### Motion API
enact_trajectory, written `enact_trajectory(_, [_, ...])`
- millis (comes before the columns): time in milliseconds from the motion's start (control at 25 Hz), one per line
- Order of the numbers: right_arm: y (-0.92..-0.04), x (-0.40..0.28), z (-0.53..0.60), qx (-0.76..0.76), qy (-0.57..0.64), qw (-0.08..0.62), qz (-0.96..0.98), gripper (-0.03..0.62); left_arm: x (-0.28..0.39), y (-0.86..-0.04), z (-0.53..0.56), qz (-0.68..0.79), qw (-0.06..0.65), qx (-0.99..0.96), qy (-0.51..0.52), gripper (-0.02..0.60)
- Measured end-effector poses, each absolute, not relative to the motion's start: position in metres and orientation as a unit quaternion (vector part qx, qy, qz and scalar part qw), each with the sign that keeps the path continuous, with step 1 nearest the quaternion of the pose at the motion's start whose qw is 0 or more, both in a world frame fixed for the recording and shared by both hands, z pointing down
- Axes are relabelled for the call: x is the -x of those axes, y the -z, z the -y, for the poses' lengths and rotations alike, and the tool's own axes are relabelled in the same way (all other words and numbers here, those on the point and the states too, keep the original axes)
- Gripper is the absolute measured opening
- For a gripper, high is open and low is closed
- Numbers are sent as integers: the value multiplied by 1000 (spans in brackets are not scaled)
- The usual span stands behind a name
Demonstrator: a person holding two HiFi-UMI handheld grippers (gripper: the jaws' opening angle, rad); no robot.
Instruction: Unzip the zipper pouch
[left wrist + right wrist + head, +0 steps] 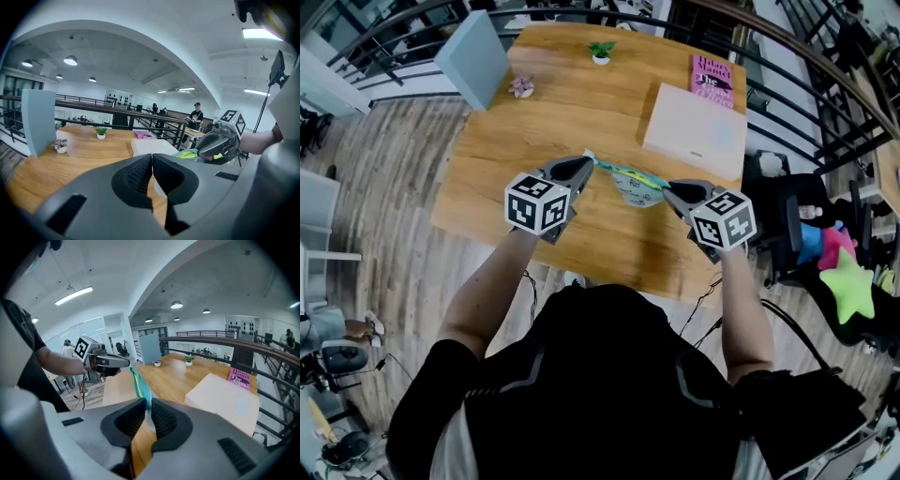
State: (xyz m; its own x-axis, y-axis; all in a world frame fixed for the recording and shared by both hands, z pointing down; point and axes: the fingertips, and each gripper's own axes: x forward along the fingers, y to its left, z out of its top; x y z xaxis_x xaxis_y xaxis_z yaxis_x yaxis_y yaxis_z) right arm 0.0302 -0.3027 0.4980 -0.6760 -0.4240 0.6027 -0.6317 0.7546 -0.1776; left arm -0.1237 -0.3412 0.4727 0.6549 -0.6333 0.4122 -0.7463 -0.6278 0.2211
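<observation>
I see an open-plan office on a mezzanine: a long wooden table [534, 187] with a book [712, 80] and potted plant [601, 52], black railings [117, 110], round ceiling lights [70, 60].

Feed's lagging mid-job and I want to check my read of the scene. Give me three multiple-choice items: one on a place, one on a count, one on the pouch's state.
1. Where is the pink book?
A) on a chair
B) at the far right of the table, beyond the white box
C) on the floor

2. How many small potted plants stand on the table?
A) one
B) two
C) four

3. The zipper pouch is:
A) lying flat on the table
B) dropped on the floor
C) held up between the left claw and the right claw

Answers:
1 B: the book lies past the box.
2 B: a green plant and a pink plant.
3 C: each claw pinches one end.
</observation>
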Motion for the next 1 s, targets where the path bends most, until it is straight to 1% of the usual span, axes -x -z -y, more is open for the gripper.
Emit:
enact_trajectory(240, [-518, -25, 340, -323, -171, 287, 886, 51, 127, -479, 369, 391, 174, -891, -150, 31])
enact_trajectory(400, [-546, -18, 350, -327, -163, 305, 880, 51, 134, -507, 375, 382, 182, -890, -171, 31])
enact_trajectory(520, [-574, -13, 342, -322, -168, 324, 873, 51, 136, -537, 368, 374, 197, -886, -193, 31])
enact_trajectory(720, [-606, -3, 317, -304, -208, 334, 867, 52, 146, -578, 346, 363, 241, -874, -217, 31])
enact_trajectory(1000, [-654, 4, 275, -286, -271, 344, 852, 52, 153, -633, 306, 341, 275, -857, -270, 31])
